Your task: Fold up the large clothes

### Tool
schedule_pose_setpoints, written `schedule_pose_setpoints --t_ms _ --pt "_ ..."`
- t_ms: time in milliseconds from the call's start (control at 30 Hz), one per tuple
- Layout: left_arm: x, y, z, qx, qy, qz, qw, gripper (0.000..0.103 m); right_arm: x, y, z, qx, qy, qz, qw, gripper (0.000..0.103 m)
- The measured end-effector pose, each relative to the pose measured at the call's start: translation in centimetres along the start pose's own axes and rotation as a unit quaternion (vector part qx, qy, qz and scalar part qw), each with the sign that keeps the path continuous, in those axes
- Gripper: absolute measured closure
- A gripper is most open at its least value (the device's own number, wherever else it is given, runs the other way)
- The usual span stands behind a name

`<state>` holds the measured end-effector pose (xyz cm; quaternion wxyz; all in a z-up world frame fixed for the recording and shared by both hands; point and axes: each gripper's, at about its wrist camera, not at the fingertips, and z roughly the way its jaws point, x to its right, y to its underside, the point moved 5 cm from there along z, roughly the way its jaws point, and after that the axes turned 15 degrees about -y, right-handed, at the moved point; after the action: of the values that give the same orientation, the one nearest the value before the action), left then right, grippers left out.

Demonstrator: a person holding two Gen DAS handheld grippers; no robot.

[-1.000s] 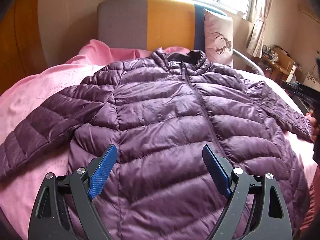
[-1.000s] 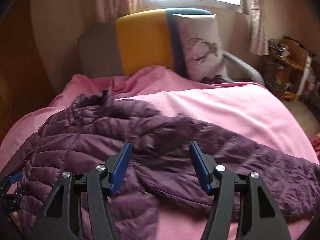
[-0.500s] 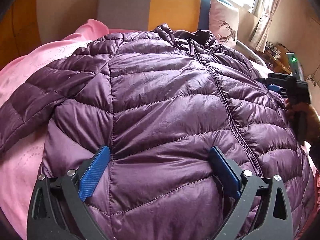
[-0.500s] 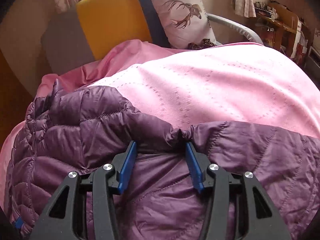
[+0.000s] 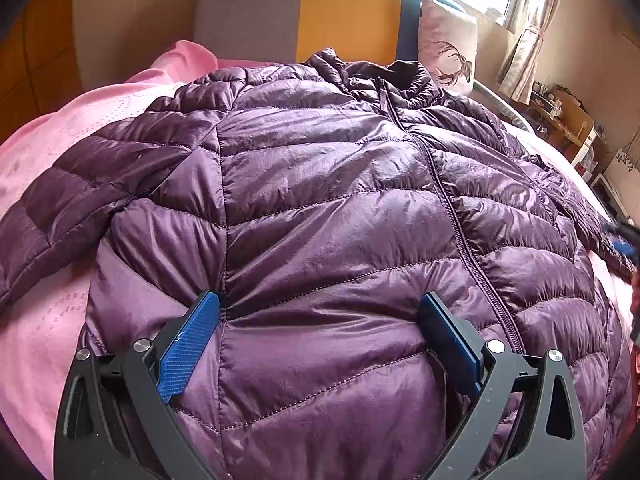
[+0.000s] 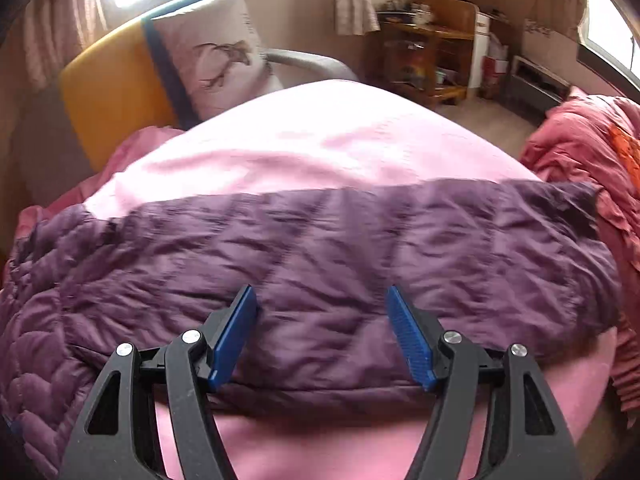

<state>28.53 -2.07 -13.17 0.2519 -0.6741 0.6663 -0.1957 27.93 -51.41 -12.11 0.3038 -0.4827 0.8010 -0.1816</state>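
A purple quilted puffer jacket [image 5: 320, 184] lies front up, zipped, on the pink bedspread [image 5: 52, 168], collar toward the headboard. My left gripper [image 5: 318, 312] is wide open, its blue pads [image 5: 188, 344] pushed down into the jacket's lower front, with padding bulging between them. In the right wrist view the jacket's sleeve [image 6: 360, 240] lies stretched across the bed. My right gripper [image 6: 320, 294] hangs just over the sleeve's middle, jaws opening, the sleeve below and between them but not pinched. A blurred blue part of the right gripper [image 5: 622, 240] shows at the left wrist view's right edge.
A grey, yellow and blue headboard [image 5: 320, 12] and a deer-print pillow [image 5: 448, 56] stand behind the jacket. A coral-red quilt [image 6: 588, 152] is heaped at the bed's right side. Beyond it are a wooden shelf unit [image 6: 432, 56], a curtained window and floor.
The left gripper sank onto the jacket's lower front and its jaws spread wider. The right gripper swung right along the sleeve, away from the shoulder, and its jaws widened.
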Motion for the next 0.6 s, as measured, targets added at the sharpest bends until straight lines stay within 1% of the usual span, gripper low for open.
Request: schedule_pose_setpoints --t_ms 67,100,133,167,200,233,267,300,333,367,467,500,567,600 --pt "0.0 0.1 -0.1 0.000 -0.001 0.001 1.0000 0.004 3.2 0.7 -0.6 0.002 0.032 0.004 0.999 0.043" --pt "0.0 0.1 -0.1 -0.001 -0.002 0.002 1.0000 0.004 4.0 0.9 -0.8 0.004 0.036 0.001 0.999 0.048" --pt "0.0 0.1 -0.1 -0.001 -0.002 0.003 1.0000 0.004 4.6 1.0 -1.1 0.007 0.036 -0.006 0.999 0.050" --pt "-0.1 0.0 0.0 -0.001 -0.001 0.003 1.0000 0.004 4.7 1.1 -1.3 0.008 0.043 -0.010 0.999 0.050" --pt "-0.2 -0.1 0.0 0.000 -0.002 0.004 1.0000 0.004 4.9 1.2 -1.6 0.010 0.059 -0.011 0.998 0.049" --pt "-0.1 0.0 0.0 0.000 -0.002 0.004 1.0000 0.004 5.2 1.1 -2.0 0.014 0.063 -0.004 0.998 0.049" --pt "-0.1 0.0 0.0 0.000 -0.001 0.004 1.0000 0.004 5.5 1.2 -2.4 0.017 0.055 0.009 0.998 0.049" --pt "-0.2 0.0 0.0 -0.001 -0.001 0.003 1.0000 0.004 5.7 1.2 -2.9 0.022 0.047 0.022 0.998 0.046" --pt "-0.1 0.0 0.0 0.000 -0.001 0.003 1.0000 0.004 5.9 1.3 -4.0 0.031 0.037 0.035 0.998 0.041" --pt "-0.1 0.0 0.0 0.000 -0.001 0.003 1.0000 0.004 5.8 1.4 -4.7 0.039 0.029 0.042 0.998 0.039" --pt "-0.1 0.0 0.0 0.000 -0.001 0.003 1.0000 0.004 6.0 2.5 -7.1 0.059 -0.023 0.085 0.994 0.036" --pt "-0.2 0.0 0.0 0.001 0.000 0.002 1.0000 0.004 6.6 3.1 -7.9 0.064 -0.049 0.110 0.991 0.034" --pt "-0.3 0.0 0.0 0.001 0.001 0.001 1.0000 0.004 7.7 4.0 -8.7 0.070 -0.077 0.159 0.982 0.032" --pt "-0.4 0.0 -0.1 0.002 0.002 0.000 1.0000 0.004 8.7 4.8 -9.0 0.073 -0.093 0.195 0.974 0.031"
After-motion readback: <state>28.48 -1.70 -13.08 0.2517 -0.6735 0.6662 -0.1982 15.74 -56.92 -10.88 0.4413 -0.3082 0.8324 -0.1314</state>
